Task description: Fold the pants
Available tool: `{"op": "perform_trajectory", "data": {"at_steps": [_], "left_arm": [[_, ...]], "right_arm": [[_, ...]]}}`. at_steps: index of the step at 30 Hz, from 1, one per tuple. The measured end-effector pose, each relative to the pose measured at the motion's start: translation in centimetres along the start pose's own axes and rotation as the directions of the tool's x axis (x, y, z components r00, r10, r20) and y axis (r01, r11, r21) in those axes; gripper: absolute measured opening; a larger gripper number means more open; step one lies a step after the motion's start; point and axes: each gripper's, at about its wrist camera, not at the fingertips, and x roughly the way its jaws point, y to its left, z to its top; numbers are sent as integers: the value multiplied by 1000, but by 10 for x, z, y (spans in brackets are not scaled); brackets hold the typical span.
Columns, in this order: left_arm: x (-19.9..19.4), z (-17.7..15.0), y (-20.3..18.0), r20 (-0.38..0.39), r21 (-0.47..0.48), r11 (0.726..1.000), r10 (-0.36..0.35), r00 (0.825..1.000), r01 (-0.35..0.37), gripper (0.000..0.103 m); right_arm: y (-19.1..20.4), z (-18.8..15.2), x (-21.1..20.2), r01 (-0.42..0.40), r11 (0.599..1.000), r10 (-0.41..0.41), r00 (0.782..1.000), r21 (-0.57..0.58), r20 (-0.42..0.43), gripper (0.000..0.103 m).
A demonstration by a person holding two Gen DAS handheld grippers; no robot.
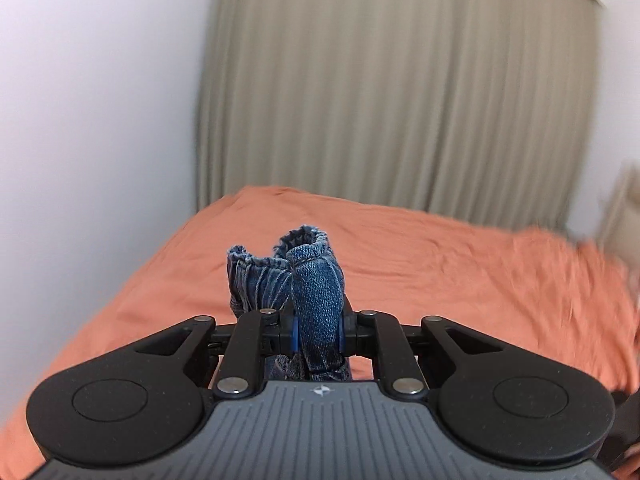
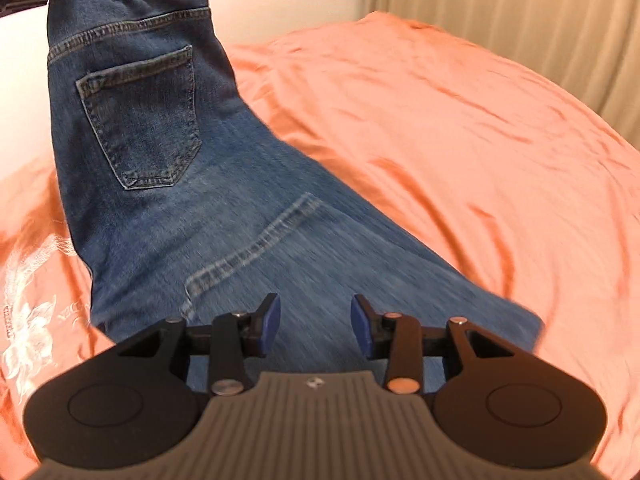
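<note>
A pair of dark blue jeans (image 2: 168,168) hung in the air above a bed covered with an orange sheet (image 2: 440,120), the waistband uppermost and the back pocket facing the right camera. The left gripper (image 1: 318,334) was pinching a bunched fold of the denim between its blue pads, the frayed edge of the cloth sticking up past its fingers. The same gripper appeared at the top left corner of the right view, clamped at the waistband. The right gripper (image 2: 315,326) was spread apart and held nothing; it hovered just over the leg portion, which ran beneath it and out of sight. The legs seemed to trail down toward the sheet. The step in hand looked like lifting and straightening the jeans before laying them flat. The next move probably called for the right gripper to close on the leg fabric below it. Beige curtains (image 1: 400,80) and a white wall (image 1: 100,100) stood behind the bed
</note>
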Motion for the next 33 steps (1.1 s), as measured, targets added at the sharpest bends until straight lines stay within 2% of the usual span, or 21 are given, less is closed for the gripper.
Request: {"op": "perform_trajectory", "data": {"at_steps": [3,5,8,10,13,15,18,19,20,22,23,27,28,29,33], "left_arm": [[3,-7,-67,-23,147,989,-2,1000,5,17],[9,-22,-110,-45,237,971,-12,999,22,17],[23,-56,-168,-116,335,938,-55,992,91,17],[34,-87,-199,-197,360,919,-95,976,162,17],[45,-141,-242,-332,407,874,-128,935,264,18],[44,-178,-262,-416,442,838,-127,900,322,18],[45,-208,-268,-457,466,802,-143,878,373,26],[44,-210,-264,-479,439,794,-189,857,420,37],[43,-209,-257,-503,390,785,-256,825,482,53],[45,-202,-241,-547,259,763,-390,741,593,73],[43,-199,-233,-548,228,756,-421,723,614,73],[40,-181,-209,-527,178,748,-476,704,640,73],[38,-175,-200,-518,172,749,-484,706,640,73],[35,-170,-192,-508,178,754,-479,716,632,73],[42,-152,-164,-475,250,792,-400,783,557,73]], "right_arm": [[-19,-23,-24,15,997,-16,1000,71,19,36],[-33,-39,-40,31,993,-35,999,111,30,36],[-50,-66,-58,56,985,-63,997,163,38,36],[-61,-84,-69,78,980,-85,996,185,30,36],[-77,-112,-78,101,967,-106,994,232,9,36],[-87,-132,-84,113,955,-115,993,275,-8,36],[-97,-157,-88,119,939,-116,993,322,-29,36],[-98,-163,-88,121,938,-116,993,326,-35,36],[-98,-168,-90,123,937,-117,992,328,-37,36],[-96,-176,-93,120,939,-116,993,323,-32,36],[-95,-175,-92,110,941,-108,994,320,-25,36],[-87,-166,-93,46,941,-56,998,336,21,36],[-81,-162,-92,30,939,-44,998,342,34,36],[-78,-158,-88,14,937,-33,998,348,47,36],[-66,-128,-74,-41,935,12,997,353,82,38]]}}
